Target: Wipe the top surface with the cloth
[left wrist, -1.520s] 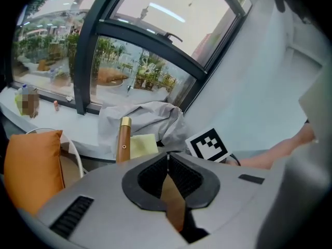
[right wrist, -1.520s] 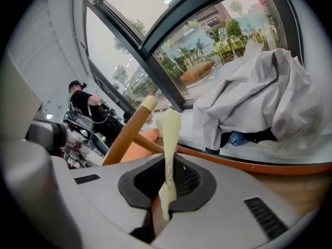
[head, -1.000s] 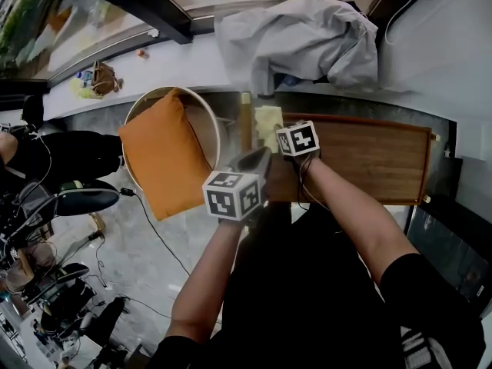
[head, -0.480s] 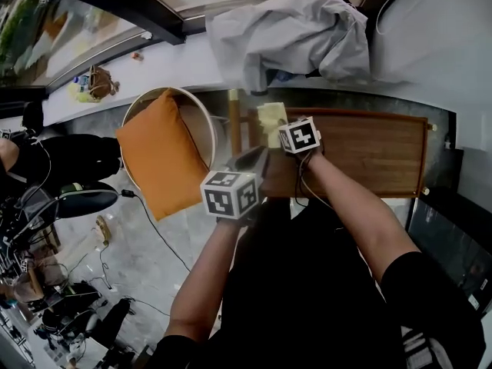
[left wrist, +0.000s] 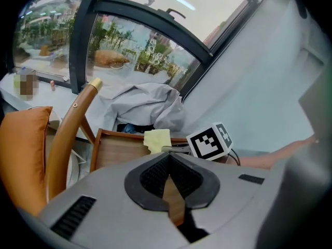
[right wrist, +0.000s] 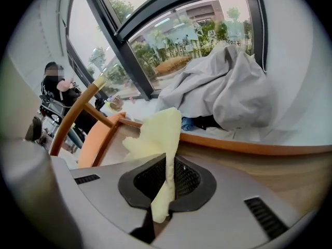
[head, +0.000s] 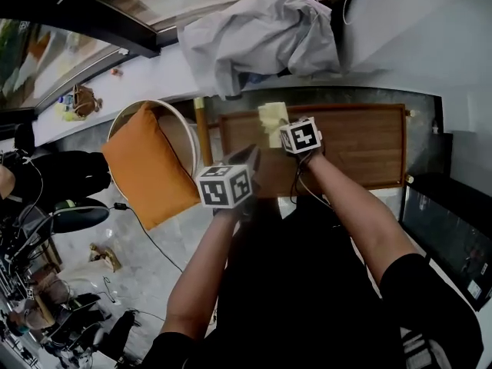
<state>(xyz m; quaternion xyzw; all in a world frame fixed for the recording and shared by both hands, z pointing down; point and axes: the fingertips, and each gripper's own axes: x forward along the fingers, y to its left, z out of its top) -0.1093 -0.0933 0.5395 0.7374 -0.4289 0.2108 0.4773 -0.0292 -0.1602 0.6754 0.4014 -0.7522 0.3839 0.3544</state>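
The right gripper (head: pixel 283 134) had its jaws clamped on the pale yellow cloth (head: pixel 271 120); in the right gripper view a fold of cloth ran down between the pads and the rest fanned out ahead over the wooden worktop (head: pixel 361 146). The cloth was at the worktop's far left part, close to the raised rear edge; whether it pressed on the wood could not be told. The left gripper (head: pixel 247 157) hung just beside the right one, nearer the person, with its jaws together and nothing held, only bare wood showing past them. A grey garment (head: pixel 261 33) lay heaped on the ledge behind the worktop, and an orange cushion (head: pixel 146 167) leaned in the round chair (head: pixel 198 133) to the left.
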